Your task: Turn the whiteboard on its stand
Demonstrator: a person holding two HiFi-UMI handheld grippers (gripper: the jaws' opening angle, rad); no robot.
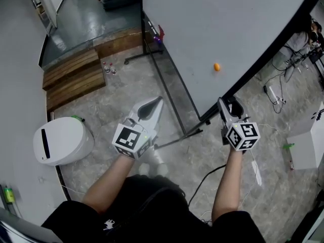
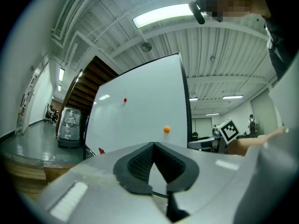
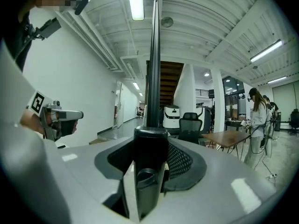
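The whiteboard (image 1: 223,29) fills the upper right of the head view, tilted on its black stand (image 1: 174,90). An orange magnet (image 1: 216,67) sticks to its face. My right gripper (image 1: 229,108) is at the board's lower black edge. In the right gripper view that frame edge (image 3: 154,69) runs straight up between the jaws, and the right gripper (image 3: 152,143) is shut on it. My left gripper (image 1: 152,107) hangs left of the stand, apart from the board, with nothing held. In the left gripper view the left gripper (image 2: 153,146) is shut, and the board (image 2: 140,111) stands ahead of it.
A white rounded robot (image 1: 61,140) stands on the floor at the left, with wooden steps (image 1: 73,77) behind it. Cables (image 1: 276,97) and a white box (image 1: 309,146) lie to the right. A person (image 3: 257,120) stands by a table (image 3: 229,136) beyond the board.
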